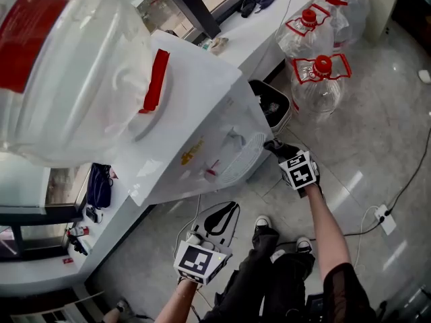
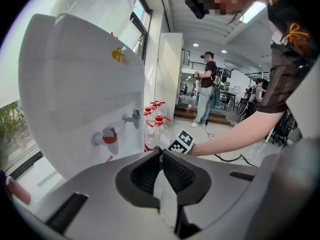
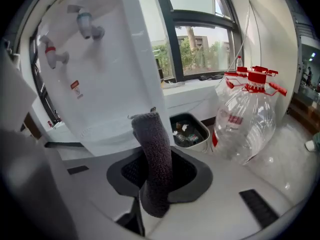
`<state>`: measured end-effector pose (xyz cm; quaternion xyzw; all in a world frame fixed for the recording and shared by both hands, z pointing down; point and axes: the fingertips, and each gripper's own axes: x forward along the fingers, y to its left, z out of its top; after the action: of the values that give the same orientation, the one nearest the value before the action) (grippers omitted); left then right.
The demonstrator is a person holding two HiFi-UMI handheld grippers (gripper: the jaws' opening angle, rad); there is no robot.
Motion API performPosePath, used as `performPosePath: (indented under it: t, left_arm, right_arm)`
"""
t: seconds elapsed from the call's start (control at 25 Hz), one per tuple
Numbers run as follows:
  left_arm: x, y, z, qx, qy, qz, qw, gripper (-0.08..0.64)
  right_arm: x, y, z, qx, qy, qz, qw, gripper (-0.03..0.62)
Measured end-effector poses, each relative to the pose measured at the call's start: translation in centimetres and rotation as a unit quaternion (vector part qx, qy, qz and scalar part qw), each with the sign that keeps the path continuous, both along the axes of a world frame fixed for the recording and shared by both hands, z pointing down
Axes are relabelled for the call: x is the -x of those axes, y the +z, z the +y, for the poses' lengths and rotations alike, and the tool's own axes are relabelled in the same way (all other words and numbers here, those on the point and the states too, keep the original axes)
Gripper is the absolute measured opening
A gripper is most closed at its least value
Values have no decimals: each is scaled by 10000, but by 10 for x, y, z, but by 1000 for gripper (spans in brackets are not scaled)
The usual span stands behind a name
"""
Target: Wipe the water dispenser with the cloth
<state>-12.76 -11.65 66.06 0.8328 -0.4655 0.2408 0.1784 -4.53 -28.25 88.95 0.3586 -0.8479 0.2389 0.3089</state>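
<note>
The white water dispenser [image 1: 202, 126] stands on a counter with a large clear bottle [image 1: 67, 66] on top. Its red tap [image 2: 107, 135] and grey tap [image 2: 134, 118] face me. My right gripper [image 1: 281, 153] is low by the dispenser's front right corner, shut on a dark grey cloth [image 1: 273, 145]. In the right gripper view the cloth [image 3: 152, 149] sticks up from my right gripper [image 3: 152, 159], close to the dispenser's lower front [image 3: 100, 84]. My left gripper [image 1: 195, 239] hangs lower and nearer me. In its own view my left gripper [image 2: 161, 159] is shut with nothing in it.
A bin with rubbish [image 3: 189, 130] sits on the floor under the windowsill, right of the dispenser. Several clear water bottles with red caps [image 1: 316, 79] stand beside it. A white power strip and cables [image 1: 384, 217] lie on the floor at right. People stand far off in the room [image 2: 206, 86].
</note>
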Motion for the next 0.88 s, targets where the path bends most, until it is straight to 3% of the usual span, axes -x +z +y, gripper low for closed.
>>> performPosePath:
  t: [0.2,0.52,0.72,0.88]
  left_arm:
    - [10,12,2,-22,-196,13,9998,20]
    - [22,40,5,-98,-357,-106,9993,20]
    - [36,54,10,-123,-489,-176,9986,20]
    - [46,61,11,-121,-563,-228,9981,20]
  right_arm:
    - [31,37,68,376,-510,-86,9980,103]
    - [129,57,139,437,-1652,-602,9835,103]
    - [171,69,154,467,-2068,-710,9747,103]
    - [167,84,138,443,-2104,-526,9752,104]
